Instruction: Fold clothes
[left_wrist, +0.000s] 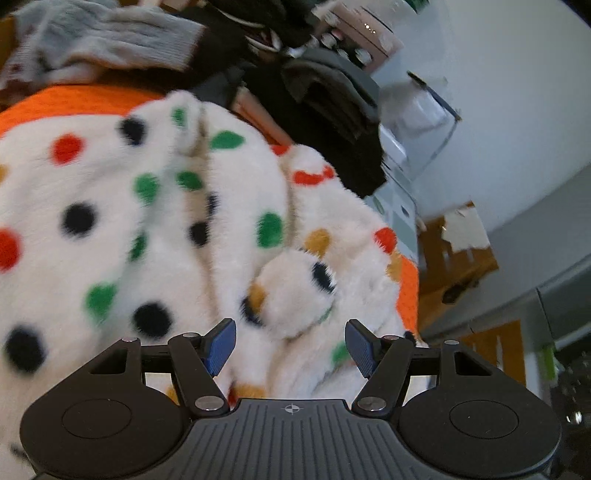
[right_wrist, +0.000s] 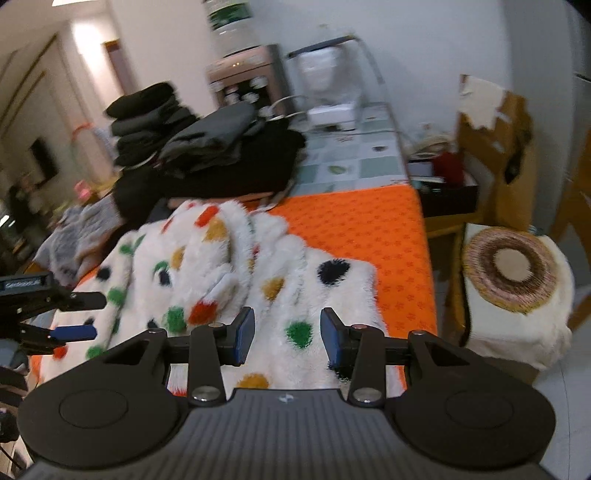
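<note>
Fluffy spotted fleece (right_wrist: 236, 273) is being sized up on the orange mat (right_wrist: 369, 236): soft, light, best pinched at an edge. Left gripper (left_wrist: 290, 347) and right gripper (right_wrist: 287, 334) are being held apart, empty.

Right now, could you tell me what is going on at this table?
A person is folding laundry with two handheld tools. Both the left tool and the right tool hover open over a fluffy white polka-dot garment, which lies crumpled on the orange mat. Neither grips it yet. A stack of dark clothes sits behind.
</note>
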